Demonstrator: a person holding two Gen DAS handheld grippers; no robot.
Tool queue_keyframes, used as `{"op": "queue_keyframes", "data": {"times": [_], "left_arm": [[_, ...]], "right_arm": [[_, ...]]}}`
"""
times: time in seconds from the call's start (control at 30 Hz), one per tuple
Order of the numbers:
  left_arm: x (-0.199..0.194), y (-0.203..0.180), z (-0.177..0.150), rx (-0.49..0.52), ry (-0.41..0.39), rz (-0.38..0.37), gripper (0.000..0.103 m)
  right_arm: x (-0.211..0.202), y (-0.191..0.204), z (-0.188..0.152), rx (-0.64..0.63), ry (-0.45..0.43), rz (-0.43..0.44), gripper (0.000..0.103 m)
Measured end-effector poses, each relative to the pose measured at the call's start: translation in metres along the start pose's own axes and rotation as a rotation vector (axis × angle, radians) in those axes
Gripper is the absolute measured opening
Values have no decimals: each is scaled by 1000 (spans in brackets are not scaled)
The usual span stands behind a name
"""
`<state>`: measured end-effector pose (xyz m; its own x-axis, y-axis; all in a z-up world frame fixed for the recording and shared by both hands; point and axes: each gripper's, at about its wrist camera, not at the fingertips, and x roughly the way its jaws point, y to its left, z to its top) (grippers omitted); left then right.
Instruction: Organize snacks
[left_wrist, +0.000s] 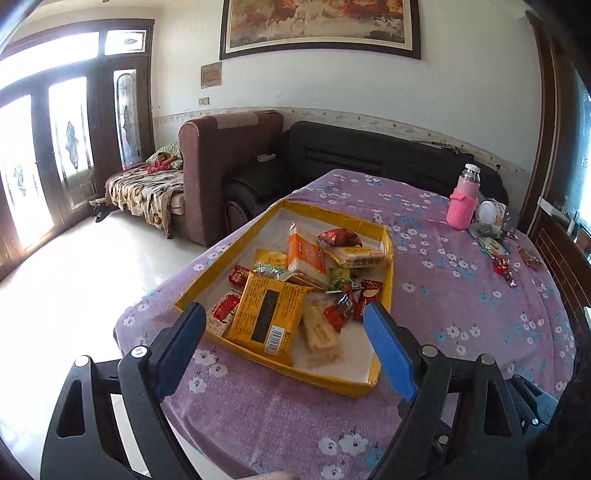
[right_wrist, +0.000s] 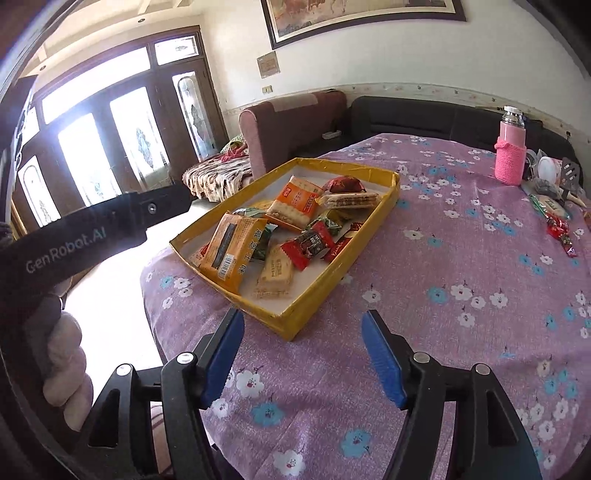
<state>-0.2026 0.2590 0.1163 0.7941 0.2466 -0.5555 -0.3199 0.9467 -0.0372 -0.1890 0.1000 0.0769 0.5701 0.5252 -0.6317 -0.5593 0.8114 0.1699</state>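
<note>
A shallow yellow cardboard tray (left_wrist: 376, 373) (right_wrist: 384, 206) sits on the purple flowered tablecloth and holds several snack packets. Among them are a large orange packet (left_wrist: 264, 317) (right_wrist: 231, 249), an orange-and-white cracker pack (left_wrist: 306, 254) (right_wrist: 293, 201) and small red packets (left_wrist: 341, 308) (right_wrist: 308, 245). My left gripper (left_wrist: 284, 315) is open and empty, just above the tray's near edge. My right gripper (right_wrist: 303, 326) is open and empty, over the cloth by the tray's near corner. A few loose snacks (left_wrist: 502, 264) (right_wrist: 559, 230) lie on the cloth at the far right.
A pink bottle in a knitted sleeve (left_wrist: 463, 199) (right_wrist: 511, 147) stands at the table's far right beside small clutter (right_wrist: 550, 181). The left gripper's black body (right_wrist: 92, 229) crosses the right wrist view at left. The table edge drops to a pale floor on the left. Sofas stand behind.
</note>
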Motion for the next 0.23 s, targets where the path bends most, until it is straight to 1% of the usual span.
{"op": "queue_keyframes", "data": {"times": [0.13,0.23], "left_arm": [[0,-2,-4,-10,4,6,88],[4,-4,-7,-2,26,12,88]], "right_arm": [[-2,-2,-3,-1,-5,0,70],[-2,-8,-4,14,-6,10,70]]}}
